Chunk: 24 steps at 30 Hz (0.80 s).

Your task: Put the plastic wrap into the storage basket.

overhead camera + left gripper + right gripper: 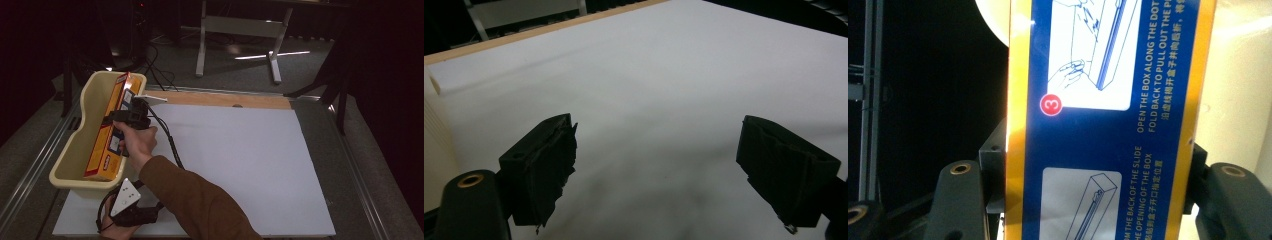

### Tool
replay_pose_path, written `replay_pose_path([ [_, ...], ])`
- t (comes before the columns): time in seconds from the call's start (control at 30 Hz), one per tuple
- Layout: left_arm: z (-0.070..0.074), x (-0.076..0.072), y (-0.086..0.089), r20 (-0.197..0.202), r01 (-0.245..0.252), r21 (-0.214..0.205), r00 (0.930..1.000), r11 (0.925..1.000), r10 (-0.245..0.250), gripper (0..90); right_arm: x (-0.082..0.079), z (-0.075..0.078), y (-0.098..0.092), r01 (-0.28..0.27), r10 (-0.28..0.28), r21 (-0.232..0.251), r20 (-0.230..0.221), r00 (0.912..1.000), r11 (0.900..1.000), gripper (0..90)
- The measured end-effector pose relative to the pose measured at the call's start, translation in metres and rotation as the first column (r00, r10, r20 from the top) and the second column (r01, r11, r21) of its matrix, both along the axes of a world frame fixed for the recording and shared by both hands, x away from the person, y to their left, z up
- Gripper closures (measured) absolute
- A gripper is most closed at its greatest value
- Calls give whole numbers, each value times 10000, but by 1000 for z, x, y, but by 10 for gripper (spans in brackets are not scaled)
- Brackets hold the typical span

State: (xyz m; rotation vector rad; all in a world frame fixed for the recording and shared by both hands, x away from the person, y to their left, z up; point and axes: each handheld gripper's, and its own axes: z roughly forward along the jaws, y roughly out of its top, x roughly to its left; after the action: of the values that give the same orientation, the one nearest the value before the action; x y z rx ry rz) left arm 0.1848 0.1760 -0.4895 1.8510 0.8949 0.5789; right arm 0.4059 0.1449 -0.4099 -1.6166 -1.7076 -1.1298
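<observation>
Currently the right gripper [131,116] is clamping a long yellow-and-blue box [107,132], jaws pressing on its two narrow sides, as the right gripper view is showing with the blue instruction panel [1108,120] running up between them. In the high view the box is lying tilted inside the cream tub [75,165] at the left of the frame, one end low near the tub's near wall, the other end leaning up against the far rim at the upper left. Whether the box is going in or coming out, cannot tell. The left gripper [131,212] is resting at the bottom edge of the high view, on the near left corner of the white sheet [240,160], jaws spread wide and holding nothing; its own view is looking out across bare white surface. Risks, as judged from here: the grip is sitting around the middle of a long box, so the ends may be swinging or pivoting between the pads if the hand turns. The upper end may be catching on the tub rim and dragging or tipping the light-looking tub, which nothing is steadying. The trailing cable [170,142] is lying close to the tub's edge and could be snagging there.
</observation>
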Motion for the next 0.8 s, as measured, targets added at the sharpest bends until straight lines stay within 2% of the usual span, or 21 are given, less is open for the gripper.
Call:
replay_pose_path([
  [0.17,0,0,0,-21,-9,-1,10000,10000,9,157,2,0,0,-180,179,-87,-168,9997,9998,375],
  [0.3,0,0,-1,-46,-16,27,10000,10000,16,159,6,-1,-4,-294,281,-215,-573,9980,9993,342],
  [0.4,0,0,0,-36,-27,9,10000,10000,27,159,5,3,-6,-426,389,-770,-500,9980,9961,355],
  [0.57,0,0,-3,-67,84,161,9999,9998,-83,163,5,5,-7,-260,185,-1062,-711,9973,9940,354],
  [0.8,-1,0,-4,-70,138,175,9999,9998,-137,168,4,10,-7,-379,295,-1703,-514,9982,9847,344],
])
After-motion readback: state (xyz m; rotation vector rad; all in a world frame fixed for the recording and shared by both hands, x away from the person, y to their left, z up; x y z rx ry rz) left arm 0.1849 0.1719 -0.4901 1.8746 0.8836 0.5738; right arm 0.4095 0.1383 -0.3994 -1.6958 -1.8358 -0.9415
